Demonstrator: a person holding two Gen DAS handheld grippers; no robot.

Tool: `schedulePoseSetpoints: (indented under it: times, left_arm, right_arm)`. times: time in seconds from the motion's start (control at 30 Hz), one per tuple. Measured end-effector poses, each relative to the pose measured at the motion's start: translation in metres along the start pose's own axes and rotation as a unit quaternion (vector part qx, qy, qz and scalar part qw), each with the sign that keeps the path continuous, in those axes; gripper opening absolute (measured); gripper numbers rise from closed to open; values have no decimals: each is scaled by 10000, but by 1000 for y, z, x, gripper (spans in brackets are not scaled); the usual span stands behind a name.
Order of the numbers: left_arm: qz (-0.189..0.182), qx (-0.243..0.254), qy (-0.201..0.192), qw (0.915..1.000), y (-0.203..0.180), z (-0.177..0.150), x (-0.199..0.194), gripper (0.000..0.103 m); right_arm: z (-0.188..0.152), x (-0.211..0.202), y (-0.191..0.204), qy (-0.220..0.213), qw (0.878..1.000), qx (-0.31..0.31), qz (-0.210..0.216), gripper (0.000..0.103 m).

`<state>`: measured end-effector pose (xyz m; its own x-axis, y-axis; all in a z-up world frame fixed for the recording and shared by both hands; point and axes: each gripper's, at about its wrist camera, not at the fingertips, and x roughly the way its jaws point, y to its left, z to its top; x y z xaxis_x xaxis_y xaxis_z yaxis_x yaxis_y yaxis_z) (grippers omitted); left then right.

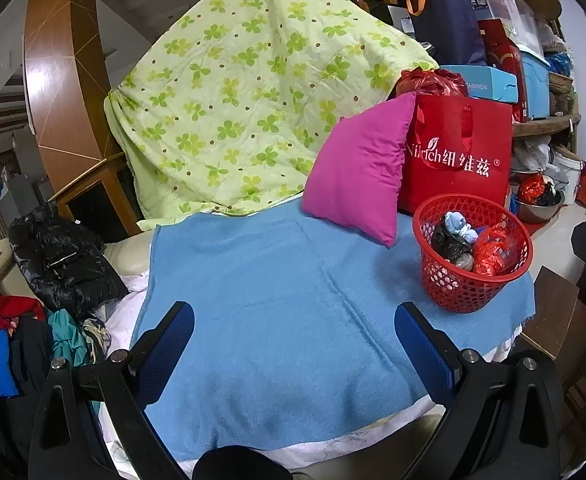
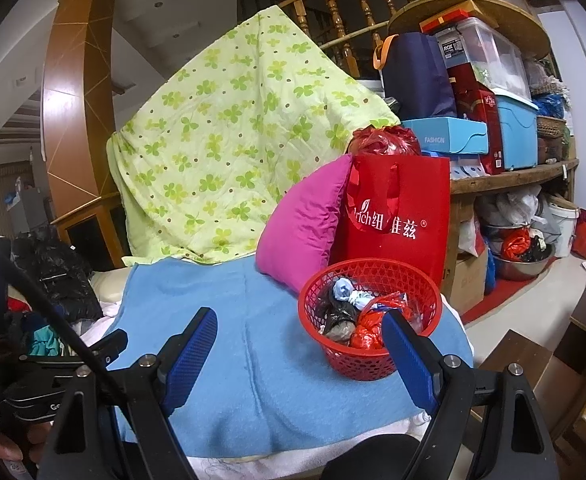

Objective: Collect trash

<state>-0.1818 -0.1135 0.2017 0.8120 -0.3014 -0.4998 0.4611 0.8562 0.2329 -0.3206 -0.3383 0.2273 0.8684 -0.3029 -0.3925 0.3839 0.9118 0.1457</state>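
Note:
A red mesh basket point(image 1: 472, 288) stands on the right of a blue towel point(image 1: 277, 328). It holds crumpled trash point(image 1: 469, 246): a black bag, a light blue wad and a red bag. My left gripper point(image 1: 293, 316) is open and empty over the towel, left of the basket. In the right wrist view the basket point(image 2: 367, 360) with the trash point(image 2: 353, 312) sits just beyond my right gripper point(image 2: 299, 322), which is open and empty; its right finger point(image 2: 409, 356) overlaps the basket's near rim. The left gripper shows at the lower left point(image 2: 73, 364).
A pink cushion point(image 1: 357, 172) and a red paper bag point(image 1: 457, 160) stand behind the basket. A green clover quilt point(image 1: 233, 92) is draped behind the towel. Black jacket and clothes point(image 1: 61, 260) lie left. Cluttered shelves point(image 2: 505, 120) and floor items are at the right.

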Motion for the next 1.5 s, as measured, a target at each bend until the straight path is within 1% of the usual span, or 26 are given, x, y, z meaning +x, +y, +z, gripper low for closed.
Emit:
schedulePoseSetpoints:
  times: [0.5,1.27,1.5]
  left_arm:
    - [-21,-50,-84,10000,-2,1,-6,100]
    - [-15,-84,-91,9999,-4,3,-8,100]
    - [3,-119,-100,9999,-4,6,-9,100]
  right_arm:
    - [3,-6,4,-46,10000,-58,-5,87]
    - [4,-9,5,-55,9999,-86,-14,87]
    - [13,-11,5,-94,9999,-135,-4,87]
